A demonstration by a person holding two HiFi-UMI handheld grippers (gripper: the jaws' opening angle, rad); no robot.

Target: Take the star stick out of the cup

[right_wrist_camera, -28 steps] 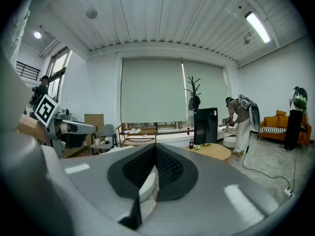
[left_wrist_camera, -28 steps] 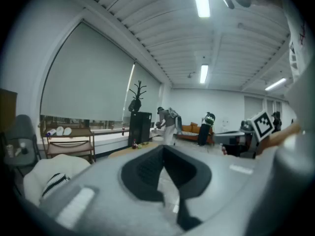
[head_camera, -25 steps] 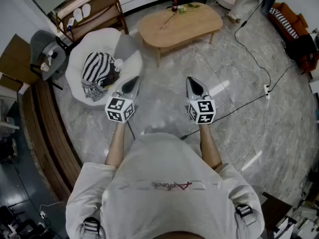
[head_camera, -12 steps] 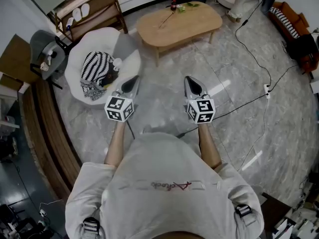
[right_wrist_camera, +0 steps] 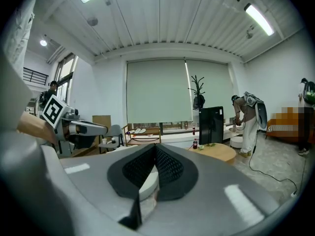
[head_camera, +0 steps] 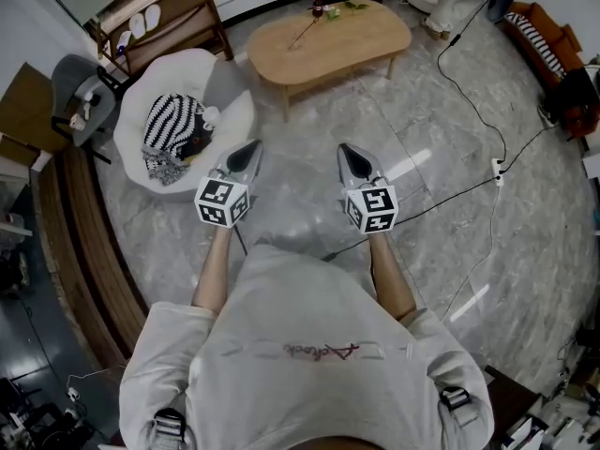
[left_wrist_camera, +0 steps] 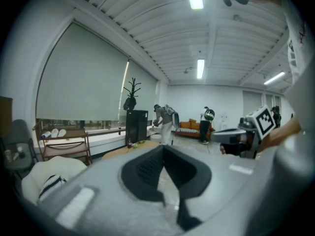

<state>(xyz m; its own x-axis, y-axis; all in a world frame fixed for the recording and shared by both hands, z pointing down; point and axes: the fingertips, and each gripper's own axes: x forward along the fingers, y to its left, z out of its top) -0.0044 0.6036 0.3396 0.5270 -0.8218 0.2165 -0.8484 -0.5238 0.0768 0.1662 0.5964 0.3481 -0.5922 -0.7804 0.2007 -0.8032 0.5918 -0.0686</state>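
The star stick [head_camera: 302,34] — a thin line, its star too small to make out — lies slantwise on the far wooden table [head_camera: 366,40], its far end at the dark cup [head_camera: 317,9]. A white chair [head_camera: 220,111] stands left. The left gripper [head_camera: 251,146] and right gripper [head_camera: 344,150] are nearer — both pressed together, empty.

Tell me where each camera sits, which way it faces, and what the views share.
Head view: on the person's head, facing steeply down at the grey marble floor; shows pale T-shirt, forearms, left gripper, right gripper.
Left gripper view: on the left gripper, looking across the room along its shut jaws; right gripper at right edge.
Right gripper view: on the right gripper, looking likewise; left gripper at left edge.
Shared: all three show the oval light wooden coffee table.
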